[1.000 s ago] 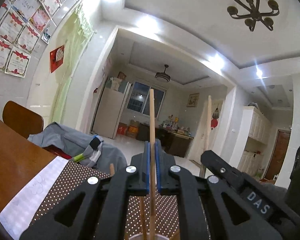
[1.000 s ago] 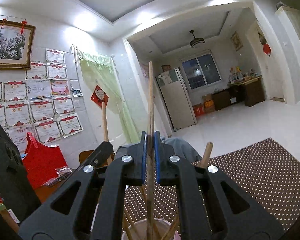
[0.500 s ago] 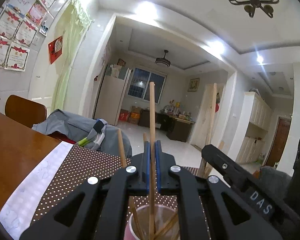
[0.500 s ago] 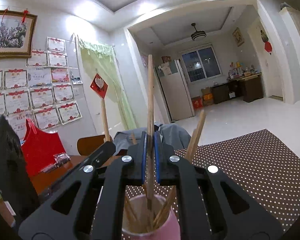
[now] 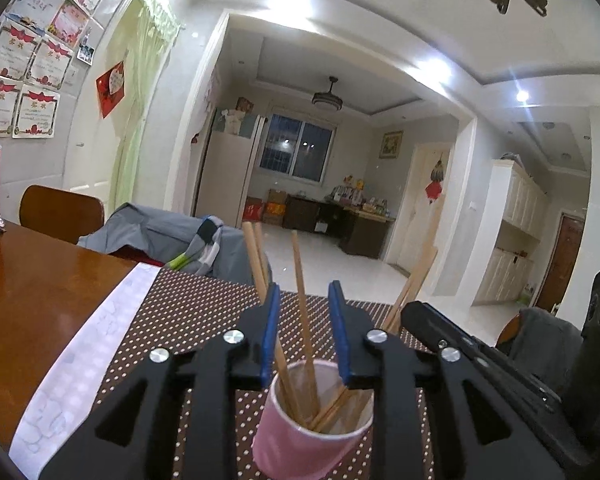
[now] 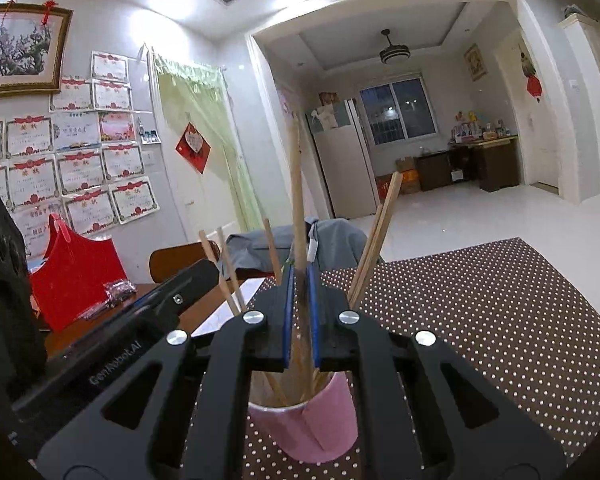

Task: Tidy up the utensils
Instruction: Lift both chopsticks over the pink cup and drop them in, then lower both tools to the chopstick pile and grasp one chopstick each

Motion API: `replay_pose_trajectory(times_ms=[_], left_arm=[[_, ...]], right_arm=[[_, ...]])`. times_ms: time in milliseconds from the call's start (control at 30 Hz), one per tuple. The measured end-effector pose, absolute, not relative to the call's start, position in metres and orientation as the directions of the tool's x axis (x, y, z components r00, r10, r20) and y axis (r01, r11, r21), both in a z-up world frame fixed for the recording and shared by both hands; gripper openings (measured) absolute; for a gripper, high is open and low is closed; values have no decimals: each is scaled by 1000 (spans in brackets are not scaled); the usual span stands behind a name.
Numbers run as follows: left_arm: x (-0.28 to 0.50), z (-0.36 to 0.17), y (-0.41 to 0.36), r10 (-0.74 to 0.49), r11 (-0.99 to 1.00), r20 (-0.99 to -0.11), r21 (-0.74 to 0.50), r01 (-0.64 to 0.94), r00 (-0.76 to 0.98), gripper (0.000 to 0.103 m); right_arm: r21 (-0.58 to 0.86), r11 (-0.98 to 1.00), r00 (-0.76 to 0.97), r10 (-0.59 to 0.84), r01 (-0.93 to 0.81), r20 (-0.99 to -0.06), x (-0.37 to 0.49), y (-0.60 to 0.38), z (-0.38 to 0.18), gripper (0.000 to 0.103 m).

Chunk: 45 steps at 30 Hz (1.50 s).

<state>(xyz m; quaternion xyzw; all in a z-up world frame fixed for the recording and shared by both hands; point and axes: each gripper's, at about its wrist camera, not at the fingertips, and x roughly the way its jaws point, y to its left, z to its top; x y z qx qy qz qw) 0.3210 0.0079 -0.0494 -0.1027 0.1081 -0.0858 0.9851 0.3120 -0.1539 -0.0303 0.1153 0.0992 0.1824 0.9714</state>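
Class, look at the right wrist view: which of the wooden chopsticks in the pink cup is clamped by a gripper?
The tallest wooden chopstick, standing upright between the right gripper's blue pads; the others lean loose in the pink paper cup.

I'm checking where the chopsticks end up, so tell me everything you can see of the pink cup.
The pink cup is a plain, thin-walled cup, likely paper, pale inside, with a round open rim. It stands upright on the dotted brown mat, close below both grippers. Several wooden chopsticks stand in it, leaning against its rim in different directions. One chopstick that reaches into it is pinched by the right gripper. The left gripper is opening and does not touch the cup.
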Motion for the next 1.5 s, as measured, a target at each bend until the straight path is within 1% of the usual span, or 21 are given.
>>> replay_pose_trajectory(times_ms=[33, 267, 367, 567, 600, 633, 667, 767, 900, 1100, 1200, 1300, 1433, 1467, 1500], left_arm=[[319, -49, 9, -186, 966, -202, -219, 141, 962, 34], [309, -45, 14, -169, 969, -233, -219, 118, 958, 36], [302, -42, 14, -164, 972, -250, -203, 114, 954, 39], [285, -40, 17, -158, 979, -322, -172, 106, 934, 40], [281, -42, 18, -159, 980, -345, -166, 106, 925, 42], [278, -43, 18, -164, 980, -361, -164, 111, 918, 47], [273, -44, 18, -175, 979, -378, -160, 122, 909, 51], [263, -48, 19, -186, 979, -423, -151, 133, 887, 51], [248, -60, 22, -185, 982, -535, -141, 129, 824, 51], [232, -95, 25, -125, 992, -733, -78, 100, 668, 51], [228, -114, 26, -102, 994, -790, -52, 99, 604, 51], [224, -131, 29, -103, 994, -836, -63, 91, 539, 51], [223, -149, 33, -91, 995, -873, -68, 66, 479, 51], [224, -150, 33, -91, 996, -876, -68, 65, 473, 51], [223, -152, 33, -85, 996, -879, -63, 63, 469, 51]], right_arm=[[258, 909, 913, 375, -329, -157, 310, -153, -31, 8], [247, 916, 913, 365, -316, -182, 302, -150, -30, 8], [245, 918, 911, 363, -313, -197, 296, -151, -30, 8], [230, 922, 896, 366, -311, -253, 282, -148, -28, 8], [231, 923, 891, 366, -309, -269, 280, -147, -29, 8], [231, 923, 886, 367, -308, -283, 277, -147, -30, 8], [232, 922, 877, 372, -310, -304, 275, -147, -32, 8], [229, 923, 852, 376, -310, -364, 265, -146, -37, 8], [242, 921, 809, 386, -307, -444, 254, -146, -47, 8], [254, 916, 705, 402, -311, -584, 238, -139, -69, 8], [280, 907, 635, 420, -315, -648, 232, -136, -82, 8], [305, 898, 573, 437, -315, -693, 227, -135, -95, 8], [335, 890, 517, 453, -310, -726, 220, -135, -108, 9], [337, 889, 511, 454, -309, -730, 218, -136, -110, 10], [338, 890, 505, 453, -307, -735, 216, -137, -112, 15]])
